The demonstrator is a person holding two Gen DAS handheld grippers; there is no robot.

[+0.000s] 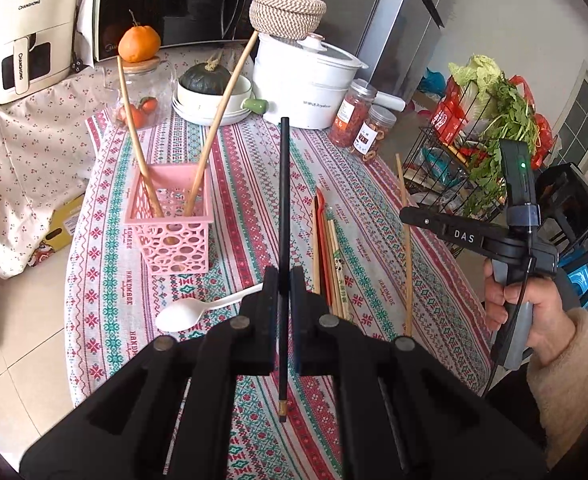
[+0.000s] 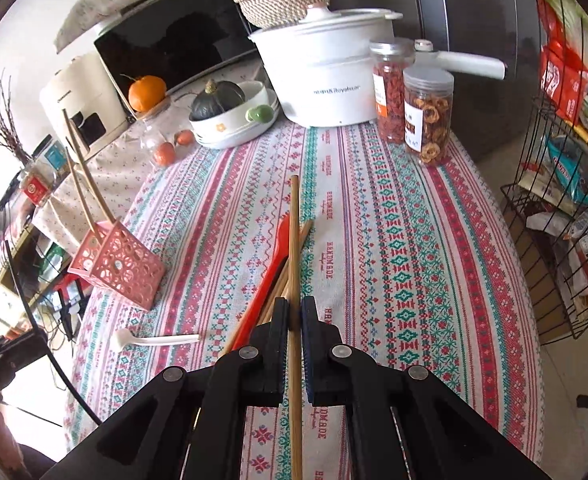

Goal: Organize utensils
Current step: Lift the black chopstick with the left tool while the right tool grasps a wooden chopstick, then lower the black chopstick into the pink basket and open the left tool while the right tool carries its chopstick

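My left gripper [image 1: 284,280] is shut on a black chopstick [image 1: 284,200], which is held above the patterned tablecloth [image 1: 246,184]. To its left stands a pink lattice basket [image 1: 170,232] with two wooden chopsticks [image 1: 214,120] leaning in it. A white spoon [image 1: 186,314] lies near the front. Right of the left gripper, several chopsticks and a red utensil [image 1: 330,256] lie in a pile. My right gripper [image 2: 293,308] is shut on a wooden chopstick [image 2: 294,240] above that pile [image 2: 266,280]. The same right gripper [image 1: 406,213] shows at the right of the left wrist view, in a person's hand. The pink basket [image 2: 120,264] and spoon [image 2: 154,339] lie to its left.
At the back of the table stand a white pot [image 1: 306,88], two jars of dried food [image 2: 414,100], a bowl with a green squash [image 1: 210,92] and a glass jar topped by an orange [image 1: 140,80]. A wire rack of vegetables [image 1: 474,152] stands off the table's right edge.
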